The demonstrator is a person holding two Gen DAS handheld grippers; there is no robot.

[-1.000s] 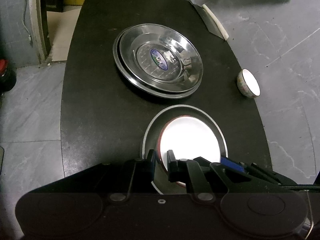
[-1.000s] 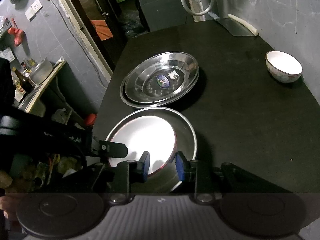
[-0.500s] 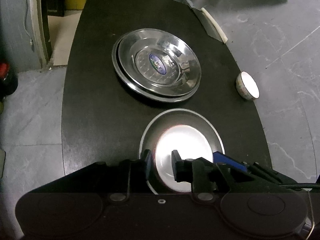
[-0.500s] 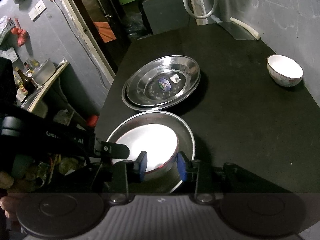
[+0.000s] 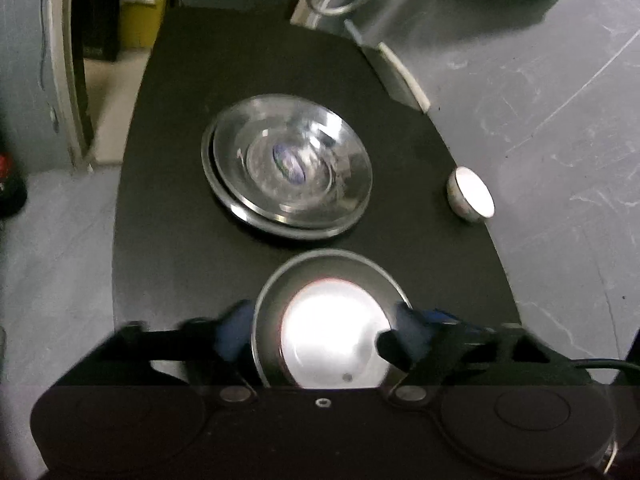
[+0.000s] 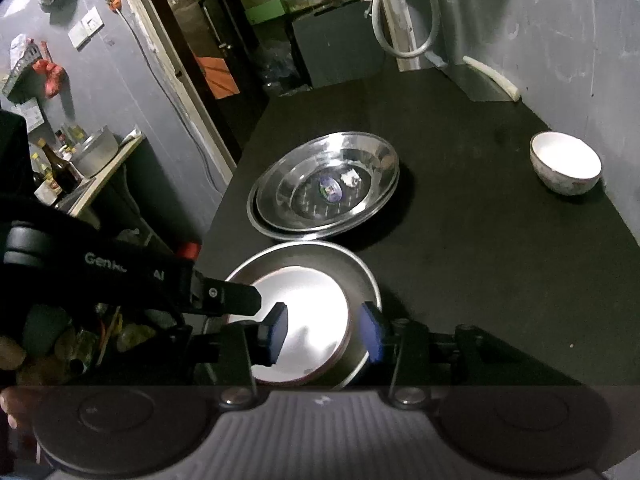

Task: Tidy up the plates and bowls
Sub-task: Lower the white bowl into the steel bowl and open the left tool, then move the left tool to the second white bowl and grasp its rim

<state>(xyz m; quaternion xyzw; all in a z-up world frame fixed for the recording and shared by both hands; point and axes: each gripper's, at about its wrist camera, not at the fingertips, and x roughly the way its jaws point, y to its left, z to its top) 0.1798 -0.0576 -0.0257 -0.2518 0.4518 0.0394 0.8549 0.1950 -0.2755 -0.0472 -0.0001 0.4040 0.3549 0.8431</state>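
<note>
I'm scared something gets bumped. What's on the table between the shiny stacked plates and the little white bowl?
Nothing: between the stacked steel plates and the white bowl only bare black table shows, clearest in the right wrist view.

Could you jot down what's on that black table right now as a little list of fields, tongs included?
Table: black table
Far dishes: two steel plates stacked
Near dish: white plate lying in a steel pan
Bowl: white bowl, alone by the wall
Left tongs: just opened wide, pads off the pan
Right tongs: just opening, astride the near rims, no clear grip
</note>
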